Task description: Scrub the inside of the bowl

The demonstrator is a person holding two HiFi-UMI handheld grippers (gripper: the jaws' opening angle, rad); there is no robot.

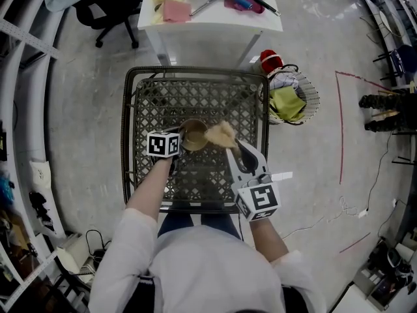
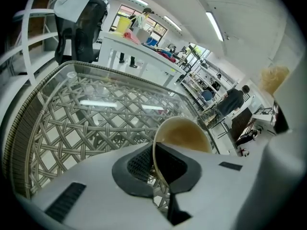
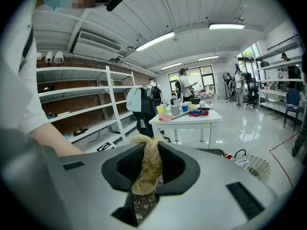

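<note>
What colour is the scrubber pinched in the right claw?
The scrubber is pale straw-yellow, a coarse fibrous wad; it shows best in the right gripper view.

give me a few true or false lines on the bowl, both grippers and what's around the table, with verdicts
1. The left gripper is closed on the rim of the bowl. True.
2. The right gripper is empty. False: it is closed on a tan scrubber.
3. The bowl is on the white table. False: it is over the woven table, and the white table stands beyond that.
4. A wire basket with cloths in it stands on the floor at the woven table's right. True.
5. The bowl is full of water. False: its brown inside shows bare.
</note>
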